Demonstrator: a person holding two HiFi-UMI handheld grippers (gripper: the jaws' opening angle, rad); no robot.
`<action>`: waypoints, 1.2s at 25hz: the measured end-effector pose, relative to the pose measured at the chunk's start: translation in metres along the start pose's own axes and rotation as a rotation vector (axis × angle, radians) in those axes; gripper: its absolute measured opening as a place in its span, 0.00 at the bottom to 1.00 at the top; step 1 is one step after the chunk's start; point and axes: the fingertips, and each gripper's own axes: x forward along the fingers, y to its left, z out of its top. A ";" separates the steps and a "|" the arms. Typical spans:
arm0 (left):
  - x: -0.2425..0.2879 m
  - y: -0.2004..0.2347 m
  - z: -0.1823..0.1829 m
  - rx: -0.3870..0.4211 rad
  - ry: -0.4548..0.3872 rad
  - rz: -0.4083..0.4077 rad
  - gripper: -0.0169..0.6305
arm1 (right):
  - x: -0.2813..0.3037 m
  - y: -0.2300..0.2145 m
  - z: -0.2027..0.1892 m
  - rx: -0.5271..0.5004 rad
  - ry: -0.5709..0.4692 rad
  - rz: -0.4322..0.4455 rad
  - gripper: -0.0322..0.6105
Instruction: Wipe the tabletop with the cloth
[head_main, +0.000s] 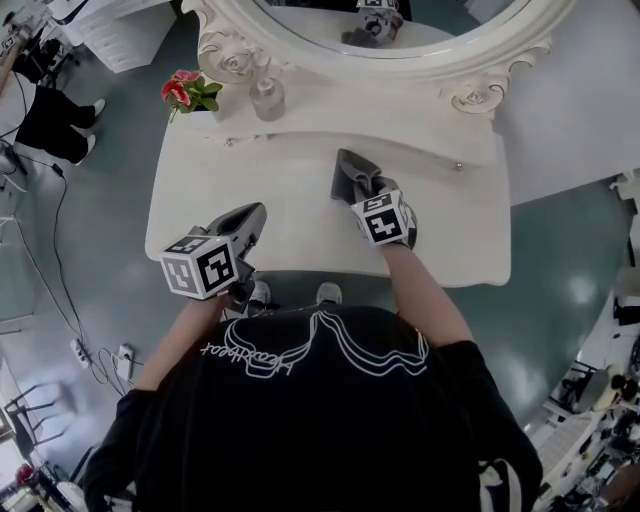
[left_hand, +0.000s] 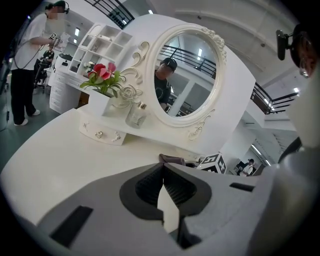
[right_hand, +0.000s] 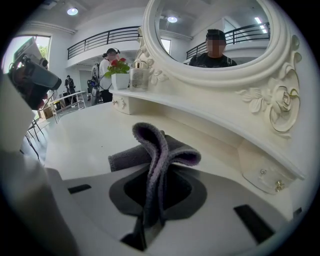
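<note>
I am clamping the right hand-held gripper (right_hand: 152, 202) on a fold of the grey cloth (right_hand: 162, 150). The cloth is bunching up between the jaws, and its free end seems to be resting on the white surface (head_main: 290, 225), just in front of the raised drawer shelf (head_main: 380, 120). The left hand-held gripper (left_hand: 162, 172) is hovering over the near left part of the surface, its jaws pressed together on nothing.

To wipe well, I am judging that the cloth needs lowering until a broad patch is lying flat, then dragging in long, overlapping passes across the open area. I am watching the flowers (head_main: 187, 90) and the glass bottle (head_main: 268, 100) on the shelf at the back left, since a sweep running too far could knock them. I am also planning to hold the left hand-held gripper clear of the wiping path.
</note>
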 end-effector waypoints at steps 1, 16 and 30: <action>0.002 -0.004 -0.001 0.003 0.002 -0.004 0.03 | -0.002 -0.004 -0.003 0.004 0.001 -0.004 0.12; 0.039 -0.046 -0.016 0.024 0.023 -0.032 0.03 | -0.032 -0.062 -0.047 0.053 0.005 -0.059 0.12; 0.081 -0.084 -0.022 0.050 0.047 -0.088 0.03 | -0.064 -0.124 -0.092 0.109 0.023 -0.142 0.12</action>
